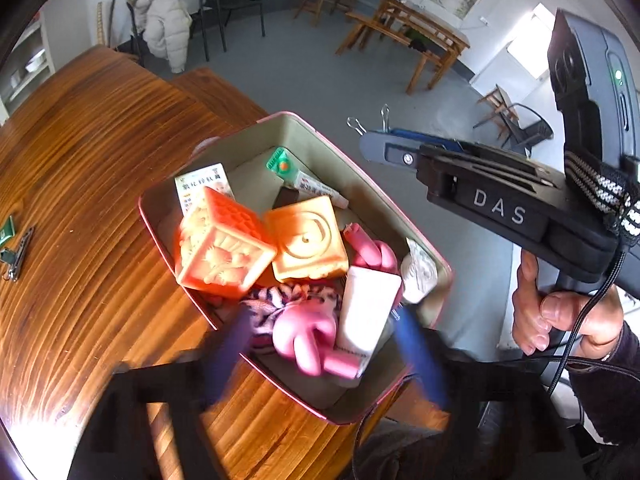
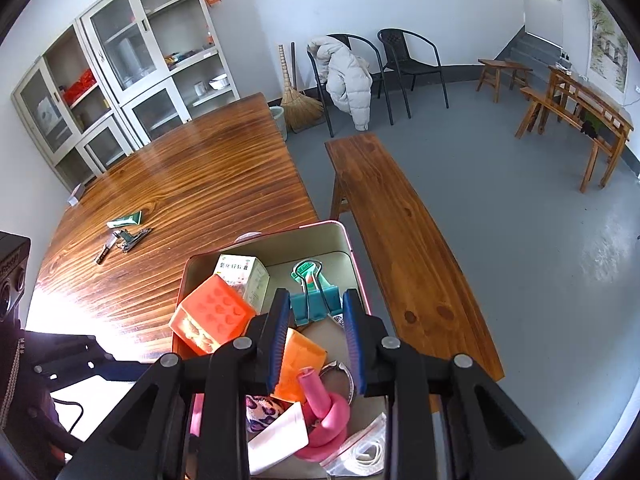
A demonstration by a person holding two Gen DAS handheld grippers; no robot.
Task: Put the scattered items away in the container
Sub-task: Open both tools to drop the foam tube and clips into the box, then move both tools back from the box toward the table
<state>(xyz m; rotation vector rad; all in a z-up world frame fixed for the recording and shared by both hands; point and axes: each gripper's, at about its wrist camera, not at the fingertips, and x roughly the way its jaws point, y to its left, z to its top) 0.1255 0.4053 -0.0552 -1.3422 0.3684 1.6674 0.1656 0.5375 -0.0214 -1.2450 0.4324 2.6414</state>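
A pink-rimmed tin [image 1: 400, 208] [image 2: 356, 256] sits at the table's edge, full of items: two orange embossed cubes [image 1: 224, 244] [image 2: 212, 316], a pink knotted toy [image 1: 308, 336] [image 2: 324, 420], a medicine box [image 2: 242, 276] and a white tube [image 1: 368, 308]. My right gripper [image 2: 316, 300] hovers over the tin with a teal binder clip [image 2: 316, 304] between its blue pads, jaws parted; in the left wrist view its fingers [image 1: 400, 148] show with the clip's wire handles above the tin. My left gripper [image 1: 320, 344] is open just above the tin's near end, blurred.
A green packet [image 2: 126, 220] and small metal tools [image 2: 128, 240] lie on the wooden table [image 2: 192, 184] to the left. A wooden bench [image 2: 400, 232] runs along the table's right side. Chairs, a cabinet and a further table stand beyond.
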